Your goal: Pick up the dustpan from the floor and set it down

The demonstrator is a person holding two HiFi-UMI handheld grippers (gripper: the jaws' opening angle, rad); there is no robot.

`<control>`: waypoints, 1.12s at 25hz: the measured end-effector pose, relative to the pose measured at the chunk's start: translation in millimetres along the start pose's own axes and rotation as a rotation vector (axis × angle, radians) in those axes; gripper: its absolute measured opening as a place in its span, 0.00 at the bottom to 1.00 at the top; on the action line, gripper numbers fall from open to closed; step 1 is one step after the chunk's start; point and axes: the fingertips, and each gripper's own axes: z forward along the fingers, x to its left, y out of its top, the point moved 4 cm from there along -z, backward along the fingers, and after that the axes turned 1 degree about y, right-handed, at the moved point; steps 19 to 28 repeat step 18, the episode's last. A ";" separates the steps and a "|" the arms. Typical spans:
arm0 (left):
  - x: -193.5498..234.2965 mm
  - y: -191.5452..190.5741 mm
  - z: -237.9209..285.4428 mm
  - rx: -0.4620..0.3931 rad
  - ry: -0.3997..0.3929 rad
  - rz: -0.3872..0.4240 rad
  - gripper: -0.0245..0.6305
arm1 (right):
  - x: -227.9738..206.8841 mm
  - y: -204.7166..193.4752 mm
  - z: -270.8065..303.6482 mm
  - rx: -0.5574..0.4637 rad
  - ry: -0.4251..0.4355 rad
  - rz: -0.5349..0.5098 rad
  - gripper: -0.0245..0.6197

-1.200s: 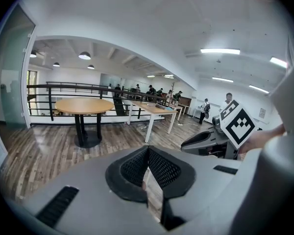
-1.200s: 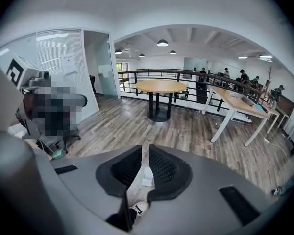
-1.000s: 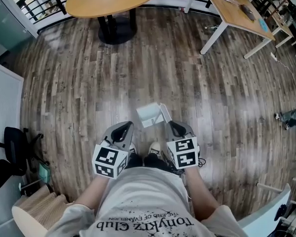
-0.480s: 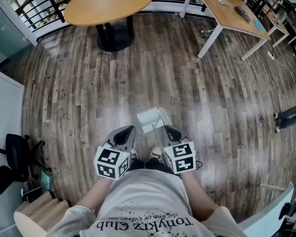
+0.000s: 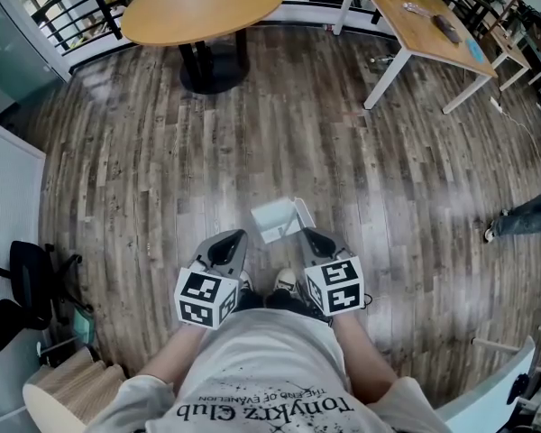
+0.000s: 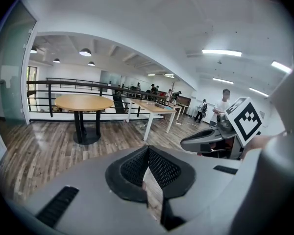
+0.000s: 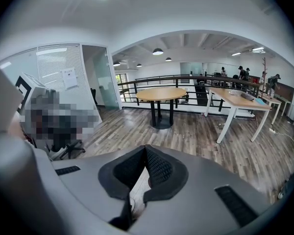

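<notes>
The dustpan (image 5: 272,216) is white-grey and lies on the wood floor just ahead of my shoes (image 5: 285,280). Its pale handle (image 5: 300,213) slants back toward my right gripper (image 5: 312,236). The handle's end lies right at that gripper's tip in the head view; contact cannot be told. In the right gripper view its jaws (image 7: 145,149) meet at the tips, with only floor showing behind them. My left gripper (image 5: 227,240) hangs left of the dustpan, apart from it. Its jaws (image 6: 148,148) are shut too, with nothing held.
A round wooden table (image 5: 203,3) stands ahead on a black pedestal, and a long desk (image 5: 424,21) with white legs is at the far right. A black office chair (image 5: 18,287) sits at the left. A passer-by's leg (image 5: 523,222) shows at the right edge.
Both grippers and the dustpan keep nearly the same places. The leg at the right edge has stepped a little further into the picture.
</notes>
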 end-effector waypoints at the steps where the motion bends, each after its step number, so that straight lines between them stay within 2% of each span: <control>1: 0.3 0.7 0.3 -0.001 0.000 -0.001 0.07 | -0.6 0.5 0.2 0.000 -0.001 0.001 0.08; 28: 0.1 0.6 3.4 -0.002 -0.009 0.005 0.07 | -8.3 -2.6 -0.4 -0.004 -0.021 0.013 0.08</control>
